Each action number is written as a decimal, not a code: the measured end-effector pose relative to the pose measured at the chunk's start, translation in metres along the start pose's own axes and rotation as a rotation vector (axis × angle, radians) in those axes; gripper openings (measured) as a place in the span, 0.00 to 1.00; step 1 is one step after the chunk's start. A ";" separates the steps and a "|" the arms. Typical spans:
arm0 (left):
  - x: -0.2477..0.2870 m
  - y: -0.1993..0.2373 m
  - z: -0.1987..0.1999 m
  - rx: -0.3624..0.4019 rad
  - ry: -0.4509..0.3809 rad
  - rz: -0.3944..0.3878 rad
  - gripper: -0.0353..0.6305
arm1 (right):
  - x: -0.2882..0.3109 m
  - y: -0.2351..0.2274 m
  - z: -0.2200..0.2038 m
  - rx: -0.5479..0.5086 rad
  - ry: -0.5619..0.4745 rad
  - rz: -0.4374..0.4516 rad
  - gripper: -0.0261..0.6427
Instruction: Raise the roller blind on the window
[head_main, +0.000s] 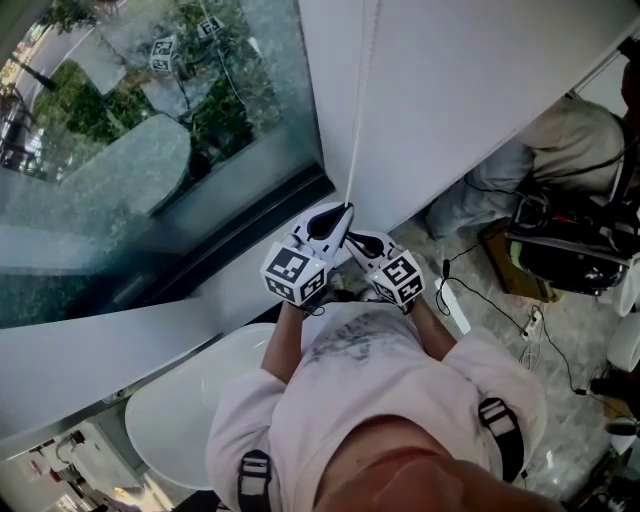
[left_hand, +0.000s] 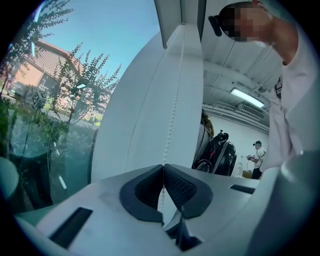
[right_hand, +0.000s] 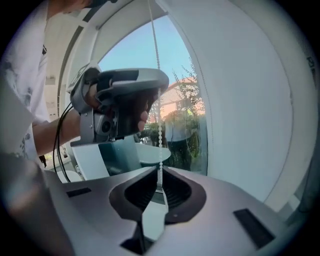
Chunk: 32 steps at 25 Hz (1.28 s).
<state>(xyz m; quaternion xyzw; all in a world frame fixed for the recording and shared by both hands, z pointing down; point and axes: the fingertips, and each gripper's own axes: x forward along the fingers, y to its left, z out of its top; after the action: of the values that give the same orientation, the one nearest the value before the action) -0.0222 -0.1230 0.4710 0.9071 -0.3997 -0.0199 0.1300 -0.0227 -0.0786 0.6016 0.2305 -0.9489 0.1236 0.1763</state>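
A white bead chain (head_main: 358, 100) hangs down the edge of the broad white blind (head_main: 480, 80), beside the window glass (head_main: 150, 150). My left gripper (head_main: 343, 212) is level at the chain, its jaws shut on one strand (left_hand: 172, 115) where the dark pads (left_hand: 181, 186) meet. My right gripper (head_main: 352, 242) sits just below and right of it, tilted a little downward. In the right gripper view the chain (right_hand: 160, 140) drops past the left gripper (right_hand: 125, 100) and into the right gripper (right_hand: 159, 172), whose pads (right_hand: 175, 187) are closed on it. A second strand (left_hand: 142, 110) runs free to the left.
A dark window frame (head_main: 250, 230) runs along the bottom of the glass. A white rounded table (head_main: 190, 400) stands at lower left. Cables, a power strip (head_main: 535, 320) and dark bags (head_main: 565, 245) lie on the floor at right, near a crouched person (head_main: 560, 140).
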 end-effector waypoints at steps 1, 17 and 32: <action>0.000 0.000 0.000 0.001 -0.001 0.002 0.07 | -0.003 0.000 0.007 -0.005 -0.010 -0.004 0.14; -0.002 0.002 0.001 -0.001 -0.014 0.018 0.07 | -0.082 0.006 0.164 -0.096 -0.240 -0.027 0.25; -0.004 0.000 0.000 -0.004 -0.014 0.016 0.07 | -0.107 0.012 0.304 -0.282 -0.467 -0.037 0.25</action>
<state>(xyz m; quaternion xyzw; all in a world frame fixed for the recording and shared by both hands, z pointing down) -0.0243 -0.1200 0.4707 0.9036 -0.4076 -0.0261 0.1293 -0.0243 -0.1222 0.2823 0.2432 -0.9674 -0.0697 -0.0144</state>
